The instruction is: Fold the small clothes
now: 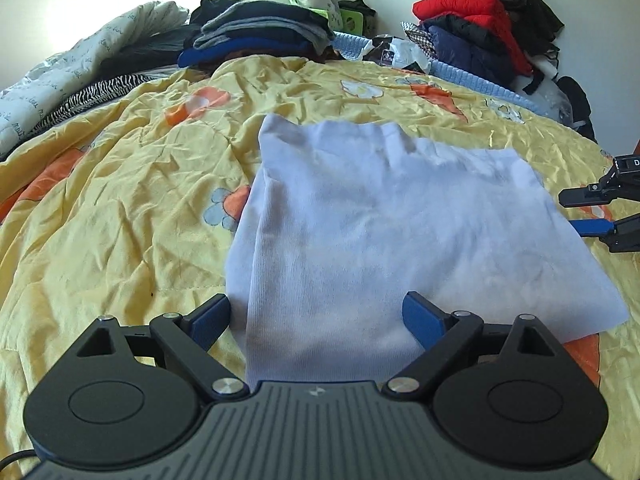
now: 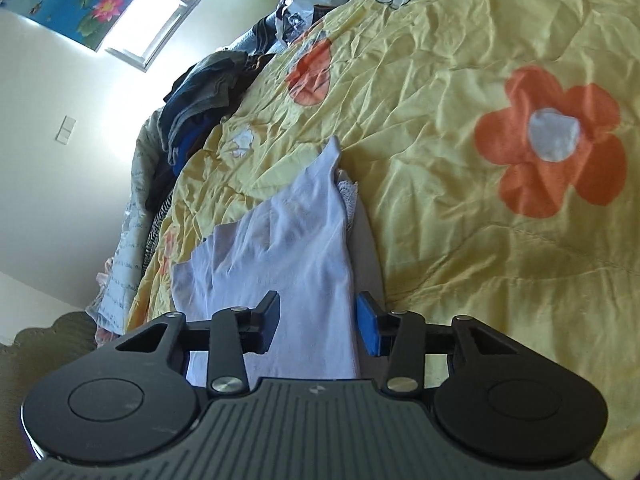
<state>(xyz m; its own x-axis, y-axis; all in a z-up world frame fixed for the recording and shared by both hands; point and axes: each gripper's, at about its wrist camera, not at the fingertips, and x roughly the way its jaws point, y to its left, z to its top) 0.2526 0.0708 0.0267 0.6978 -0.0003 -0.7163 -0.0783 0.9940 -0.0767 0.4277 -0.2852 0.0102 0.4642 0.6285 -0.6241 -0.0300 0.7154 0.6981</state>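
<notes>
A pale lilac-white knit garment [image 1: 372,216] lies partly folded on the yellow flowered quilt [image 1: 132,184]. My left gripper [image 1: 318,316] is open, its blue-padded fingers either side of the garment's near edge. My right gripper [image 2: 318,326] is open too, tilted on its side, with the garment's edge [image 2: 288,256] between its fingers. In the left wrist view the right gripper [image 1: 592,212] shows at the garment's right edge, fingers apart.
A stack of dark folded clothes [image 1: 256,32] sits at the far side of the bed, with a white printed duvet [image 1: 72,76] to its left. A heap of red and navy jackets [image 1: 480,36] lies at the far right. A window [image 2: 172,12] is on the wall.
</notes>
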